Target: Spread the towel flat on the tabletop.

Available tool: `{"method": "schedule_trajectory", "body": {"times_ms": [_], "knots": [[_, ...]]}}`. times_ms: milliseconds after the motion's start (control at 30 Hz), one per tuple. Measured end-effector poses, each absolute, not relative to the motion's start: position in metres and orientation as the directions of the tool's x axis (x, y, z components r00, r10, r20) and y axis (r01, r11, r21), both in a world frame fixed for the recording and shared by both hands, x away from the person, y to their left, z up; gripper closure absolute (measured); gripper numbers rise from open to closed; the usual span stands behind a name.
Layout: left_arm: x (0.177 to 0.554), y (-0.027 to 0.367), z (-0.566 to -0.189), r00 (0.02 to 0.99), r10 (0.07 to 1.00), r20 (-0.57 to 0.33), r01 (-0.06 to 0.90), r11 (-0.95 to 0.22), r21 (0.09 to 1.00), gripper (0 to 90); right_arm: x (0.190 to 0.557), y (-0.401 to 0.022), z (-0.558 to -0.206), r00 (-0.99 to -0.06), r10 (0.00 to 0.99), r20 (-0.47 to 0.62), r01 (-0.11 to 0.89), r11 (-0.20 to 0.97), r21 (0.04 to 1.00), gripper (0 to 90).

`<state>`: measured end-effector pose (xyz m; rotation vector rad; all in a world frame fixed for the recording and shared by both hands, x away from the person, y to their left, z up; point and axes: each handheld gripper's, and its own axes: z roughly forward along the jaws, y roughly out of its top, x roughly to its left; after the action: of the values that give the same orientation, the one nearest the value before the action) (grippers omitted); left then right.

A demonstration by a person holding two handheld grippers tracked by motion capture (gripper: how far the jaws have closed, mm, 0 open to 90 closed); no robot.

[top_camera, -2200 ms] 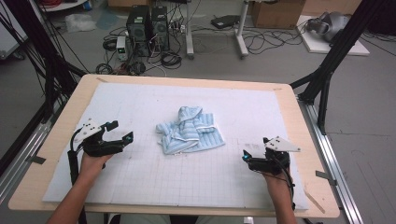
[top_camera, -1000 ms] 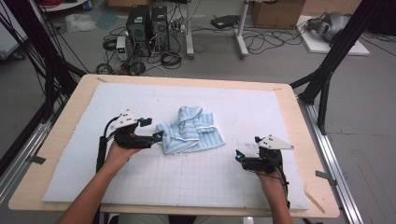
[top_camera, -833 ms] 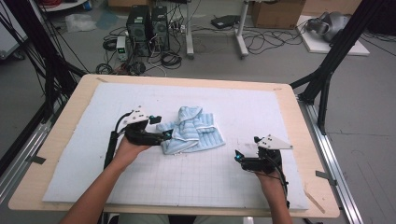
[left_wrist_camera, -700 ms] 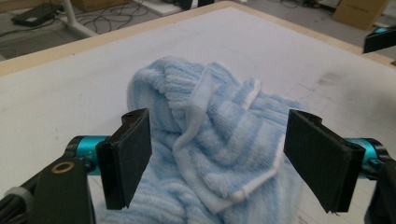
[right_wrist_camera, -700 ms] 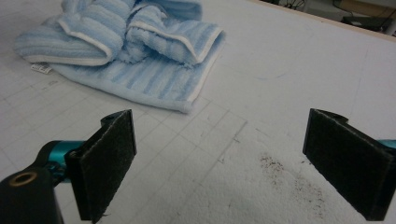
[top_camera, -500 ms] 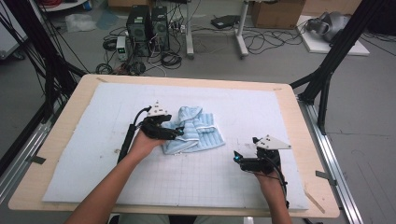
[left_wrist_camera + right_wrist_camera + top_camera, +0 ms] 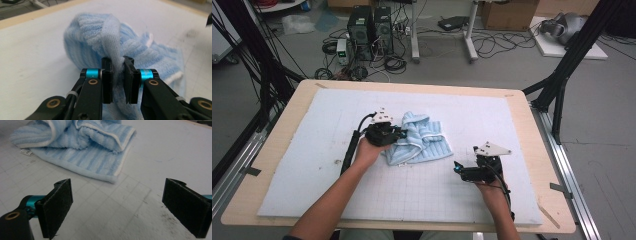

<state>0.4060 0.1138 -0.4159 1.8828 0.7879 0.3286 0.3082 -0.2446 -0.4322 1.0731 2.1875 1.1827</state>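
Note:
A crumpled light-blue striped towel (image 7: 422, 141) lies at the middle of the white grid mat (image 7: 312, 150). My left gripper (image 7: 399, 134) is at the towel's left edge. Its jaws have just been closing and now pinch a fold of the towel (image 7: 112, 47); the left gripper (image 7: 117, 75) has cloth pressed between its pads. My right gripper (image 7: 457, 169) rests low over the mat to the right and in front of the towel, pointing left toward it. In the right gripper view the right gripper (image 7: 117, 205) stands wide open with bare mat between its jaws, the towel (image 7: 82, 147) lying beyond.
The mat covers a wooden table (image 7: 282, 120) with metal rails at both sides. A small white label (image 7: 25, 151) sticks out at the towel's near edge. Computers and cables (image 7: 367, 30) sit on the floor behind the table.
My left gripper moved right across the mat to the towel's left edge and shut on a fold of it. The right gripper stayed nearly where it was.

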Motion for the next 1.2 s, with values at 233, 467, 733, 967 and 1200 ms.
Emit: {"method": "schedule_trajectory", "body": {"times_ms": [233,467,733,967,1200], "knots": [[0.411,0.146,-0.412,0.703,0.697,-0.144,0.392,-0.21,0.896,79.1,0.327,-0.212,-0.44,-0.669,0.743,-0.007,0.437,0.401,0.805,17.0],[0.414,0.159,-0.413,0.682,0.715,-0.154,0.406,-0.194,0.893,79.1,0.356,-0.166,-0.443,-0.748,0.663,-0.009,0.416,0.48,0.772,42.1],[0.416,0.175,-0.413,0.656,0.737,-0.164,0.416,-0.171,0.893,79.2,0.352,-0.152,-0.446,-0.789,0.612,0.064,0.448,0.501,0.741,82.8],[0.416,0.182,-0.412,0.646,0.746,-0.162,0.415,-0.165,0.895,79.2,0.329,-0.147,-0.441,-0.843,0.527,0.102,0.433,0.556,0.709,83.5],[0.417,0.18,-0.413,0.646,0.747,-0.157,0.415,-0.171,0.893,79.2,0.303,-0.151,-0.443,-0.876,0.451,0.173,0.426,0.552,0.716,83.4]]}}
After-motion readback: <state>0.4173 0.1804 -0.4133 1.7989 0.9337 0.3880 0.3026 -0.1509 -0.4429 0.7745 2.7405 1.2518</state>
